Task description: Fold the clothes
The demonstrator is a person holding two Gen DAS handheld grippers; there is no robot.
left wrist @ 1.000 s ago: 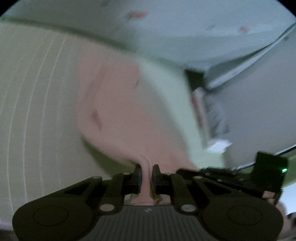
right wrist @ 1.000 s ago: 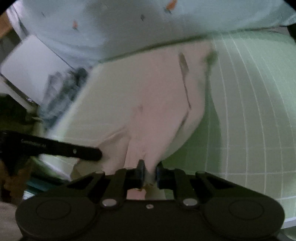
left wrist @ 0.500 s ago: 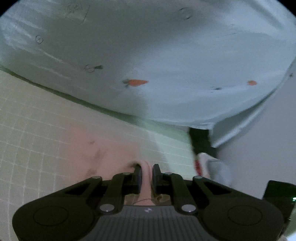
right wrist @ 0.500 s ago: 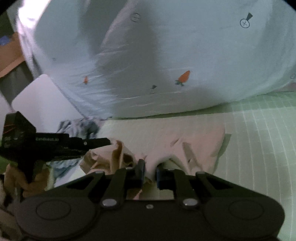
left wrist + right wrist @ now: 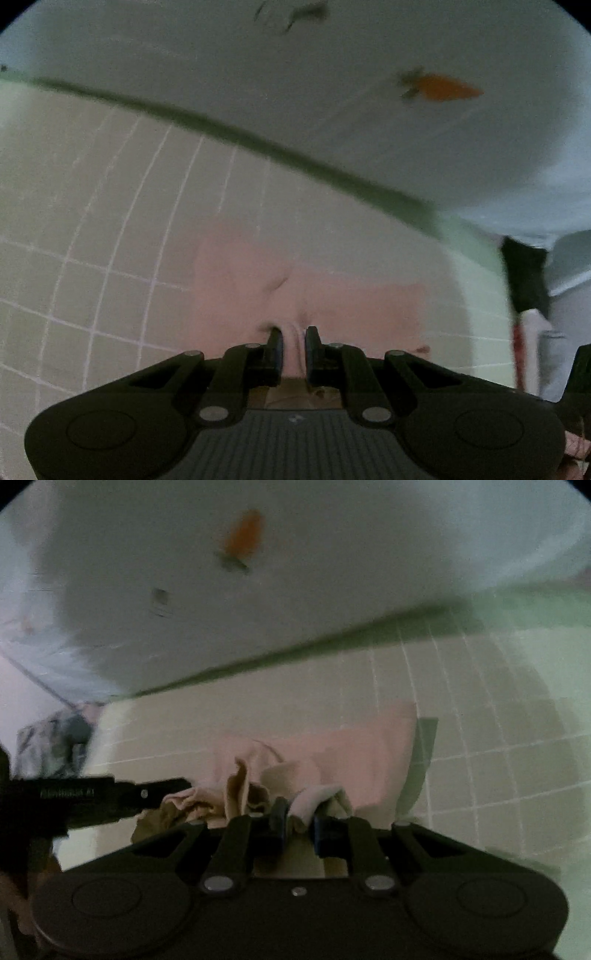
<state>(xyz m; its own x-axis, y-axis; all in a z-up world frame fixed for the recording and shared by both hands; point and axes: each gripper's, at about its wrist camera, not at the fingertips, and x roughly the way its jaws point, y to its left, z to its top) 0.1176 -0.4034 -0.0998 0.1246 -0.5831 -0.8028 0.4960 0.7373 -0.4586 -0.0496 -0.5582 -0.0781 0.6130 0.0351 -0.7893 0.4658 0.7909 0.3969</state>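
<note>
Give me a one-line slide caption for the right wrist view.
Right gripper pinching a pink garment on a gridded green mat, left gripper alongside.

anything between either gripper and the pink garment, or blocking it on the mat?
Nothing visible. Left gripper and right gripper each already pinch the pink garment directly. It lies on the green grid mat; mat around it looks bare. Pale carrot-print fabric lies beyond it.

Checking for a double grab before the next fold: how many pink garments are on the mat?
1 visible: the pink garment lies on the grid mat, pinched by the left gripper and right gripper. Its bunched near edge could hide another layer.
</note>
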